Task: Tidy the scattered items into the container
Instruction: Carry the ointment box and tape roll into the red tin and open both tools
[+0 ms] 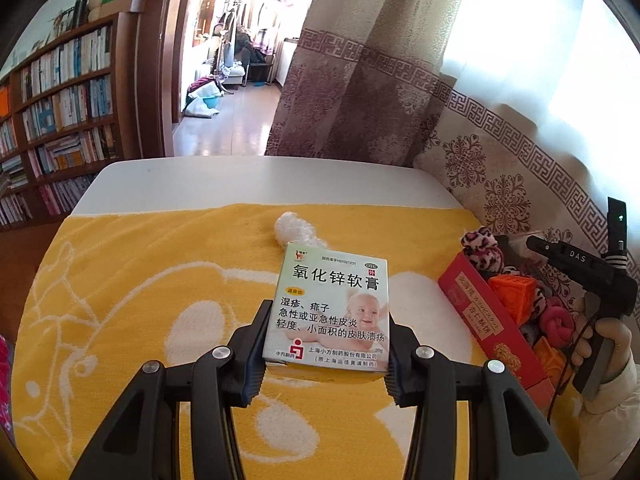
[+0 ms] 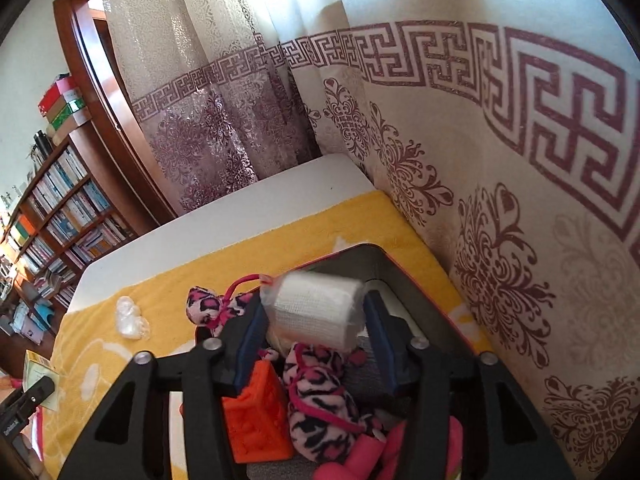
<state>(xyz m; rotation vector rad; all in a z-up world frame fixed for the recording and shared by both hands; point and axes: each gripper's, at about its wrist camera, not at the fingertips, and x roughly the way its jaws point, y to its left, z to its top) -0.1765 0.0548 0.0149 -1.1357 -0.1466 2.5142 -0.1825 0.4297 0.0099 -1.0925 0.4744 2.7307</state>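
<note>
My left gripper (image 1: 326,364) is shut on a white ointment box (image 1: 332,308) with a baby picture, held above the yellow towel (image 1: 140,320). The red container (image 1: 492,320) stands at the right, holding orange blocks (image 1: 512,294) and pink leopard-print fabric (image 1: 482,250). My right gripper (image 2: 316,340) is shut on a wrapped white gauze roll (image 2: 314,308), held over the open container (image 2: 380,258). Inside it lie an orange block (image 2: 256,416) and leopard-print fabric (image 2: 316,392). A clear plastic wad (image 1: 294,230) lies on the towel; it also shows in the right wrist view (image 2: 130,316).
The towel covers a white table (image 1: 256,184) set against a patterned curtain (image 2: 500,220) on the right. A bookshelf (image 1: 60,120) stands at the left beyond the table. The right gripper body and hand (image 1: 592,300) show beside the container.
</note>
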